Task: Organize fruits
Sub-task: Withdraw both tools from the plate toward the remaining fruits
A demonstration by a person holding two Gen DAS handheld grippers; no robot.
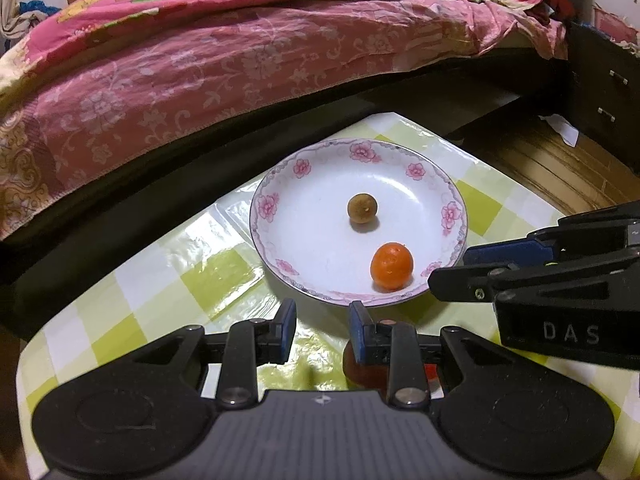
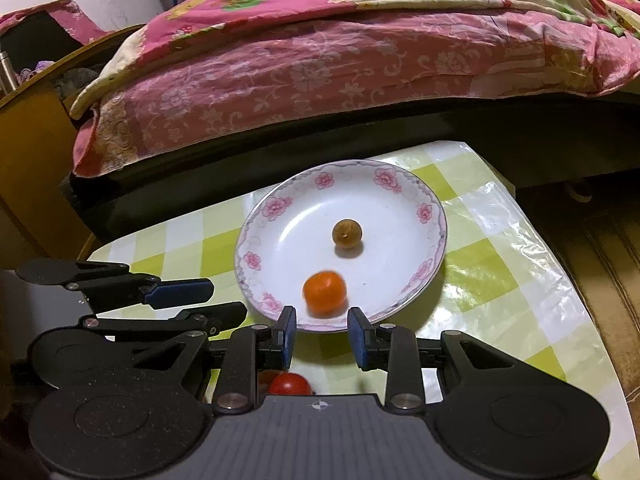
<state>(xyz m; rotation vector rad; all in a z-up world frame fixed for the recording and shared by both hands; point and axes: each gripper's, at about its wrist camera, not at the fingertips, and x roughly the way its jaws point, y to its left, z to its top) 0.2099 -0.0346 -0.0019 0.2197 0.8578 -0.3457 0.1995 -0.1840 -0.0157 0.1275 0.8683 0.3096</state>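
**Inspector:** State the step in hand.

**Assistant:** Judged from the layout, fruits are being gathered onto the white round ceramic plate with a pink flower rim (image 2: pixel 434 216), which sits toward the far edge of the tabletop with its green-and-white checked plastic cover (image 2: pixel 500 280). One step looks complete: the small round orange citrus fruit (image 2: pixel 324 293) lies loose in the plate near its front rim, slightly blurred in the right wrist view, possibly not yet settled.

**Inspector:** Other contents of the plate?

**Assistant:** One small round brown fruit (image 2: pixel 347 232) near the centre, apart from the orange one. Nothing else.

**Inspector:** Grippers?

**Assistant:** The right gripper (image 2: pixel 322 334) hangs just before the plate's front rim, jaws moderately parted, nothing between them. The left gripper (image 1: pixel 322 330) is likewise parted and empty, at the same front rim.

**Inspector:** What remains?

**Assistant:** A small round red fruit (image 2: pixel 291 385) rests on the tabletop near the front edge, mostly hidden under the gripper bodies. The next move likely calls for drawing one gripper back and down over it, closing gently. Risk: it may roll off the glossy cover.
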